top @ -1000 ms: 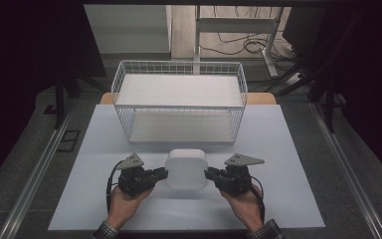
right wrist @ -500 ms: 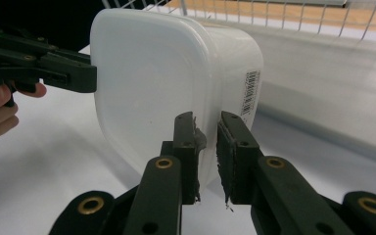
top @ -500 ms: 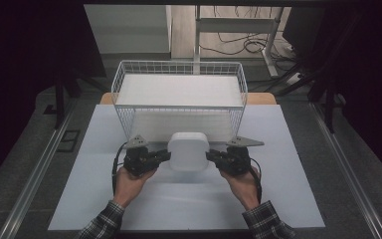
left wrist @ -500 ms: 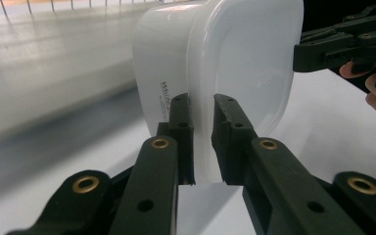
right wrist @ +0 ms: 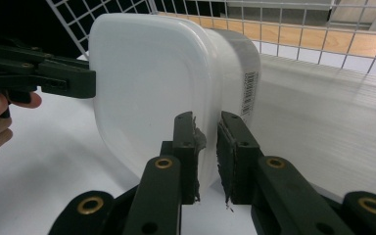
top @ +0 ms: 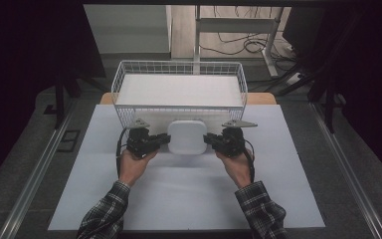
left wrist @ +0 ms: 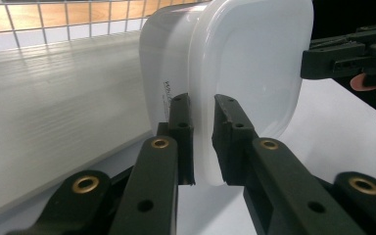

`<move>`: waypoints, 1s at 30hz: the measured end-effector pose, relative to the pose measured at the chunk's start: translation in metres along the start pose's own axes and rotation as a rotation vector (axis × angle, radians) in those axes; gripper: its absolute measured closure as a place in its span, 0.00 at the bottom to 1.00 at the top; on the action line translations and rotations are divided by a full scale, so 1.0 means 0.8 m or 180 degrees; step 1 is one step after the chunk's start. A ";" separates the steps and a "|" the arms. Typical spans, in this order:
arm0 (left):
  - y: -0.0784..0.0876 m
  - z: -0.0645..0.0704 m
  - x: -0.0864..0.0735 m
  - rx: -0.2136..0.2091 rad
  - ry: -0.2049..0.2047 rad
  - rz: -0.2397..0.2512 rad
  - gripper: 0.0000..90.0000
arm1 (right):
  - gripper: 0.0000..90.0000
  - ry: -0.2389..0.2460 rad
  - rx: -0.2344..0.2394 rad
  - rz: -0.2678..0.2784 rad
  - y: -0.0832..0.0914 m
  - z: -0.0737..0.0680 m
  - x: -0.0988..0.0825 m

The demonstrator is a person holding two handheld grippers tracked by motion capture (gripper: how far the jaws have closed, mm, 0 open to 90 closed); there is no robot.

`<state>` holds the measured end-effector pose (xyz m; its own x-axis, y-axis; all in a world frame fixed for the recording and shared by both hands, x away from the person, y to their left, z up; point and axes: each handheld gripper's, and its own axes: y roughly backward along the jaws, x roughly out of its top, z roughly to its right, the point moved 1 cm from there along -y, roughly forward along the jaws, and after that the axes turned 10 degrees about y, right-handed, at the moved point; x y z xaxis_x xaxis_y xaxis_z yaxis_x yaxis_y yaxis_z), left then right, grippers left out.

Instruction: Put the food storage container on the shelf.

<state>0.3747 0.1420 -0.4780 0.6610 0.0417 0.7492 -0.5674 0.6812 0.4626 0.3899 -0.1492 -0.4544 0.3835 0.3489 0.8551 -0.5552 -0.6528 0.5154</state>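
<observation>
We've got the white plastic tub (top: 187, 137) pinched on both sides, lid on, held just in front of the wire basket (top: 179, 69). Our left gripper (top: 163, 141) has its jaws clamped on the tub's left rim, and our right gripper (top: 210, 140) bites the right rim the same way. The rim is the place to hold: a thin, stiff lip that the pads (left wrist: 226, 132) can squeeze. The tub looks light and rigid, but its smooth, glossy walls would likely slip, and the lid could flex. Below us lies a flat pale table mat (top: 189, 199). Around the table the room is dark, with cables (top: 238, 45) on the floor beyond.
</observation>
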 end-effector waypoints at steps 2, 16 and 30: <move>-0.003 -0.003 0.000 0.0028 0.0008 -0.0036 0.88 | 0.87 -0.0037 0.0011 -0.0026 -0.008 0.004 -0.002; -0.027 -0.025 -0.002 0.0045 0.0193 -0.0049 0.87 | 0.85 -0.0186 0.0039 -0.0114 -0.040 0.026 -0.012; -0.043 -0.026 0.011 0.0582 -0.0071 0.0304 0.73 | 0.84 -0.0020 -0.0357 -0.0064 -0.062 0.032 0.006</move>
<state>0.4102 0.1340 -0.4976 0.5900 0.0822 0.8032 -0.7080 0.5309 0.4657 0.4386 -0.1322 -0.4772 0.3999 0.3569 0.8442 -0.6262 -0.5662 0.5360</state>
